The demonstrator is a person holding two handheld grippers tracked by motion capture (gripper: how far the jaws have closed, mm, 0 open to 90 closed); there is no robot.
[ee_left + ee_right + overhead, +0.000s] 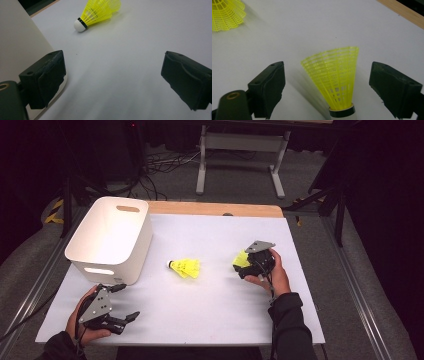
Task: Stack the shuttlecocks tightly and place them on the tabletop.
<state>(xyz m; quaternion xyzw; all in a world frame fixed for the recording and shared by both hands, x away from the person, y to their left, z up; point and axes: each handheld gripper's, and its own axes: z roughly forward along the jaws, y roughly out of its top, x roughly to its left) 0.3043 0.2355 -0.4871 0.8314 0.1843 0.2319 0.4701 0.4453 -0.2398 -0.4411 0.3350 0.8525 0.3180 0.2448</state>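
Observation:
A yellow shuttlecock [185,267] with a white cork lies on its side in the middle of the white table cover, its cork pointing left; in the left gripper view this shuttlecock [100,12] lies far ahead. My left gripper [127,302] stands open near the front left, beside the bin, holding nothing [112,62]. A second yellow shuttlecock [241,260] sits at my right gripper [245,266]. In the right gripper view that shuttlecock [337,80] is between the wide-open jaws [325,72], cork toward the camera, touching neither jaw.
A white plastic bin [110,237] with handle slots stands at the back left; its wall [20,42] is close to my left jaw. The table's wooden far edge [215,209] shows beyond the cover. Bare cover [210,310] spans the front middle.

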